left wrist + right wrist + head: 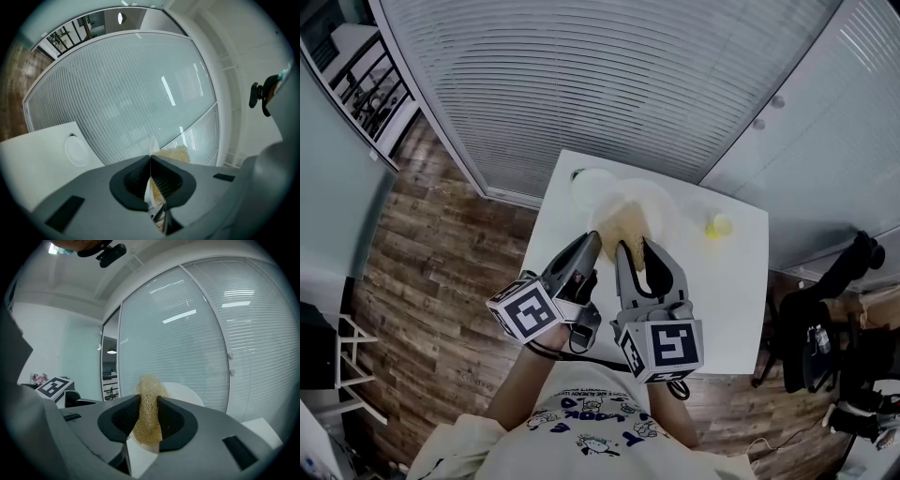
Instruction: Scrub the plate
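Observation:
A white plate (664,211) is held tilted up above the white table (731,281). My left gripper (592,242) is shut on the plate's near-left edge; in the left gripper view the thin plate rim (151,146) stands edge-on between the closed jaws of the left gripper (150,160). My right gripper (637,251) is shut on a yellowish mesh scrubber (626,225), which lies against the plate's face. In the right gripper view the scrubber (149,404) fills the gap in the right gripper (149,400), with the plate (187,392) just behind it.
A white round dish (592,184) sits at the table's far left corner, also visible in the left gripper view as the dish (76,150). A small yellow object (719,225) lies to the right. Window blinds (609,84) run behind the table; a wooden floor (441,281) lies left.

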The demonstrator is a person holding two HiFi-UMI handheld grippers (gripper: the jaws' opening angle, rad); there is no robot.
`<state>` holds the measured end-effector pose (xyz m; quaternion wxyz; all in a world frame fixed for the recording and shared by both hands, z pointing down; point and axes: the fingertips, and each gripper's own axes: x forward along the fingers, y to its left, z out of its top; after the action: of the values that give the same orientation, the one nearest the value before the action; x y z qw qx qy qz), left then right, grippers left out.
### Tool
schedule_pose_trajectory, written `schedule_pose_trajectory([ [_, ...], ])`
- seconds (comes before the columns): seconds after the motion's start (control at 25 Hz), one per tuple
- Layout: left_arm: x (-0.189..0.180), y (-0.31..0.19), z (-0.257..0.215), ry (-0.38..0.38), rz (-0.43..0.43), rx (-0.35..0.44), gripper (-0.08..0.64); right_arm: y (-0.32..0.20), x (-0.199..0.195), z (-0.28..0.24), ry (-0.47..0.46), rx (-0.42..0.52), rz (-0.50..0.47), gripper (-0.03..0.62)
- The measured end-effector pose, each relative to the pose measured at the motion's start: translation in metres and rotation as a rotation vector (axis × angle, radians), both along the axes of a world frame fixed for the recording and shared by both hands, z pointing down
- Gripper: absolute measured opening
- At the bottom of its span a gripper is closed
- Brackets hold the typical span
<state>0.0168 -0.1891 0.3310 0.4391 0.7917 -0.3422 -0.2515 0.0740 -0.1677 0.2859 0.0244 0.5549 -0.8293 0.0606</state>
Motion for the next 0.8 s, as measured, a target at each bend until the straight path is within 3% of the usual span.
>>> schedule_pose_trajectory([
  [0.8,-0.023,-0.010,0.002,0.024,-0.060,-0.015,0.025,0.004,-0.002,0.010,0.050,-0.012,-0.020,0.104],
])
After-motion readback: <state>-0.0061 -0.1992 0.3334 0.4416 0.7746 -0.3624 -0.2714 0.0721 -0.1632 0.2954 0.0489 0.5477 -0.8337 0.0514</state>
